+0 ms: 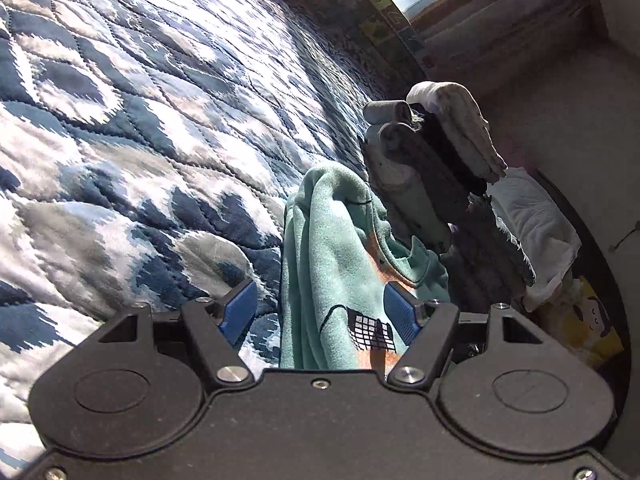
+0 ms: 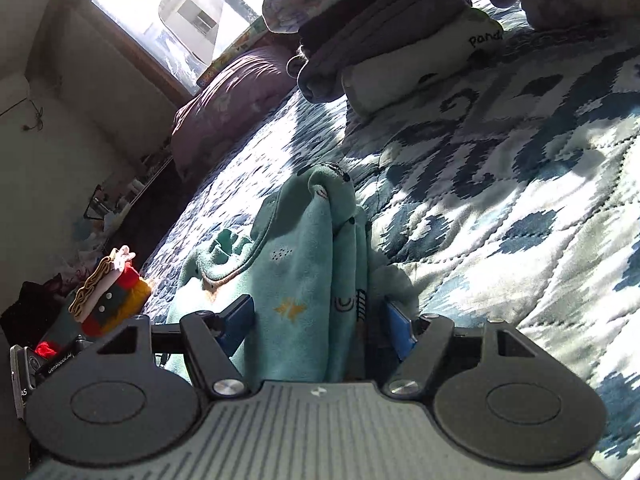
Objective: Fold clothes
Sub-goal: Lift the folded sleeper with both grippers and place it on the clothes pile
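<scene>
A teal printed garment (image 1: 332,256) lies bunched in upright folds on the blue-and-white quilt (image 1: 132,128). My left gripper (image 1: 320,312) is open. The garment runs between its blue pads; the right pad (image 1: 400,314) touches the cloth and the left pad (image 1: 240,308) stands clear over the quilt. In the right wrist view the same teal garment (image 2: 308,248) rises to a peak between the fingers of my right gripper (image 2: 320,320), which is also open, its left pad (image 2: 240,316) against the fabric. The garment's near end is hidden under both gripper bodies.
A stack of folded clothes (image 1: 432,160) (image 2: 380,32) sits on the quilt (image 2: 500,200) just beyond the garment. A purple pillow (image 2: 228,100) lies under the window (image 2: 172,12). A colourful plush toy (image 2: 108,292) is at the bed's edge. A white cloth (image 1: 536,232) lies right of the stack.
</scene>
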Available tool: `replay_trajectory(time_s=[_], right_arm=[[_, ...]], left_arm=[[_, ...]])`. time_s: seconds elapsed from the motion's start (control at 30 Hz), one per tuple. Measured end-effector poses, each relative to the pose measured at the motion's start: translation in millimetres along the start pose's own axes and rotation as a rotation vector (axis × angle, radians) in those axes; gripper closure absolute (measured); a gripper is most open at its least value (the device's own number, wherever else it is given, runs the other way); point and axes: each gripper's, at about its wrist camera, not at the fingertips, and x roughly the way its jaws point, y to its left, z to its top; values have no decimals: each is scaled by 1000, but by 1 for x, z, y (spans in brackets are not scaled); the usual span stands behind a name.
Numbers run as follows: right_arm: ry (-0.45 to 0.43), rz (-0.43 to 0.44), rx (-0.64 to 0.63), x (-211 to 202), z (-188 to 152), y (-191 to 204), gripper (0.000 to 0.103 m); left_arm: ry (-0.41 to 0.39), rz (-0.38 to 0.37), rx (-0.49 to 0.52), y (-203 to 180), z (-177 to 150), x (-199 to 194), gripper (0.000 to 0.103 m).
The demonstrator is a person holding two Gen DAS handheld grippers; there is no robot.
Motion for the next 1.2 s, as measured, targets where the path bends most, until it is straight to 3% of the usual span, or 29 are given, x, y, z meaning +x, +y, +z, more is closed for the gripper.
replay_trajectory(time_s=[0.1,0.17,0.23,0.3,0.57,0.73,0.93,1.2], right_arm=[[3,-1,-17,5,0,3,34],[4,3,-32,5,-5,7,48],[4,17,-20,4,-8,7,57],[6,42,11,3,-7,4,64],[-2,213,60,-16,-8,26,69],[36,342,35,-1,-12,78,69],[128,506,-35,65,-9,183,69],[258,666,9,177,24,318,69]], left_arm=[[27,-15,18,-9,-5,12,39],[19,-3,42,-13,-9,15,41],[13,-23,5,-8,-10,14,61],[5,-57,-51,-2,-10,10,69],[-89,-125,-183,2,-12,-42,72],[-211,-130,-261,19,-4,-105,72],[-428,-108,-363,54,36,-191,72],[-644,-59,-427,96,139,-267,72]])
